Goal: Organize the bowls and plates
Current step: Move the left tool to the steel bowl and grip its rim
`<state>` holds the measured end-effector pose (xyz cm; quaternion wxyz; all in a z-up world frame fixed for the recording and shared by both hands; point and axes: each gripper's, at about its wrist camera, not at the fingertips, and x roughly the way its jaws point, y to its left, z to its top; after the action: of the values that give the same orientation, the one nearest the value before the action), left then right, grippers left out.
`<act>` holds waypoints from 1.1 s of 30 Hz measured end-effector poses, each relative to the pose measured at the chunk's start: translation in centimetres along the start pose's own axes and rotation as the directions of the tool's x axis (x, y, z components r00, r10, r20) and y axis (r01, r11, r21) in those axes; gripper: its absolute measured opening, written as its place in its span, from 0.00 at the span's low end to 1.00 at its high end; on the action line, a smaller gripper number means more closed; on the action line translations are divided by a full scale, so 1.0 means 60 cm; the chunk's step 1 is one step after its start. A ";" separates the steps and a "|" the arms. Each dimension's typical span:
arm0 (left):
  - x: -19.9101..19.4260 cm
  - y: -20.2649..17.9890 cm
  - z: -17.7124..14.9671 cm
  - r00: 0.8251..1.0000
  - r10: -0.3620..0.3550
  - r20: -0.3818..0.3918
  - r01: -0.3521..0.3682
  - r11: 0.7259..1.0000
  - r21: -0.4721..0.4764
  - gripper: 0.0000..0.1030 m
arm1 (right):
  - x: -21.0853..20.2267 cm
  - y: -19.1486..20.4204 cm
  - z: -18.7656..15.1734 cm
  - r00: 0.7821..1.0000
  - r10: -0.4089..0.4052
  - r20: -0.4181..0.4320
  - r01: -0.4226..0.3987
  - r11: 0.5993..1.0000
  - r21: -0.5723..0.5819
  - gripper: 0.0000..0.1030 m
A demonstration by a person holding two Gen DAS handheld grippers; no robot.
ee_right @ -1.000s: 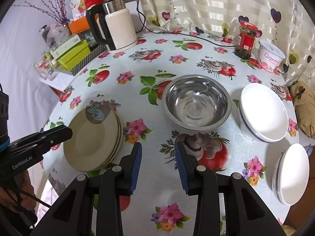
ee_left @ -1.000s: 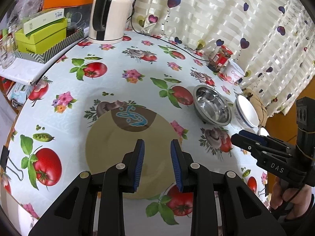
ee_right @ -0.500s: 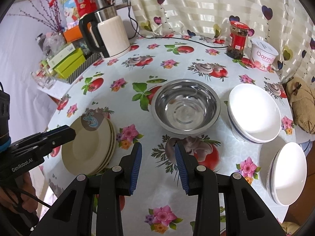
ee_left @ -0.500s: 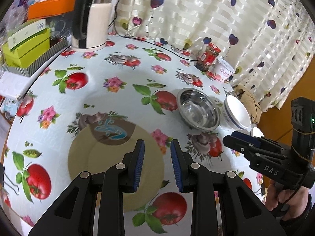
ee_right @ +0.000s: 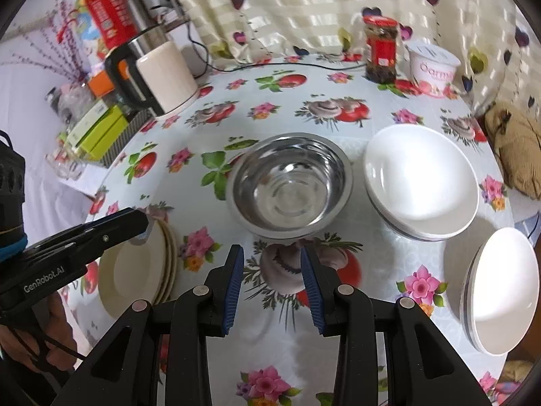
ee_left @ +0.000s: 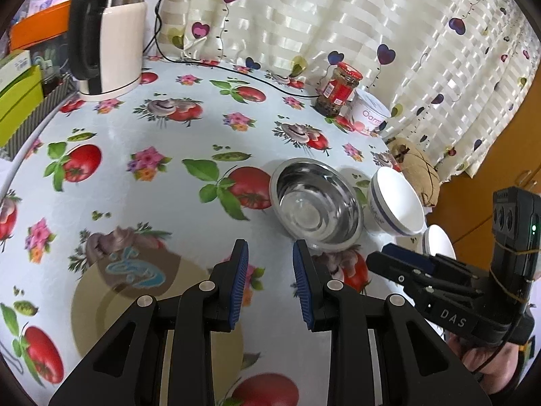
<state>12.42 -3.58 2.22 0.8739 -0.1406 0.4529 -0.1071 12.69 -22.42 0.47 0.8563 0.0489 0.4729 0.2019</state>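
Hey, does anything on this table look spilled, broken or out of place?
Nothing stands out. The steel bowl sits upright and empty, the white bowls are nested neatly, another white stack sits near the table edge, and the tan plates are stacked. No spills or chips show. Both tongs are open and empty.

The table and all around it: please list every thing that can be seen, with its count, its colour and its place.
plates: a stack, count unclear, beige, left near edge of table
steel bowl: one, silver, middle of table
white bowls: a stack, right of steel bowl
second white bowls: a stack, right near edge
kettle: one, cream and black, far left
jar: one, red lid and label, far side
tub: one, white and pink, beside jar
green boxes: lime, left of the kettle
curtain: cream with hearts, behind table
left gripper: black, blue pads, open, empty
right gripper: black, blue pads, open, empty
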 end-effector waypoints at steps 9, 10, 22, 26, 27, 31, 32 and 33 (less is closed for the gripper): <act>0.064 -0.001 0.029 0.999 -0.024 -0.039 0.022 0.999 -0.039 0.27 | 0.027 -0.032 0.011 1.000 -0.001 -0.010 0.001 0.998 0.059 0.33; 0.070 0.000 0.031 0.999 -0.026 -0.042 0.024 0.999 -0.045 0.27 | 0.030 -0.035 0.013 1.000 -0.003 -0.011 0.003 0.998 0.065 0.33; 0.136 0.003 0.053 0.997 -0.028 -0.077 0.021 0.996 -0.090 0.27 | 0.059 -0.065 0.030 1.000 -0.004 -0.020 0.007 0.993 0.117 0.33; 0.148 0.005 0.055 0.996 -0.035 -0.086 0.027 0.995 -0.095 0.27 | 0.067 -0.071 0.035 1.000 -0.005 -0.021 0.008 0.992 0.127 0.33; 0.151 0.005 0.055 0.995 -0.036 -0.088 0.028 0.995 -0.095 0.27 | 0.068 -0.072 0.035 1.000 -0.005 -0.022 0.008 0.992 0.129 0.33; 0.157 0.004 0.056 0.995 -0.041 -0.091 0.032 0.995 -0.093 0.27 | 0.076 -0.076 0.040 1.000 -0.004 -0.024 0.008 0.991 0.135 0.30; 0.159 0.004 0.057 0.995 -0.042 -0.092 0.034 0.995 -0.092 0.27 | 0.078 -0.077 0.040 1.000 -0.005 -0.024 0.008 0.991 0.135 0.30; 0.160 0.003 0.057 0.995 -0.043 -0.092 0.034 0.995 -0.090 0.27 | 0.079 -0.077 0.041 1.000 -0.006 -0.024 0.010 0.991 0.137 0.29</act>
<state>20.66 -5.94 -3.25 0.8423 -0.1827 0.4950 -0.1103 18.32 -24.54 -3.20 0.8461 0.1032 0.4959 0.1661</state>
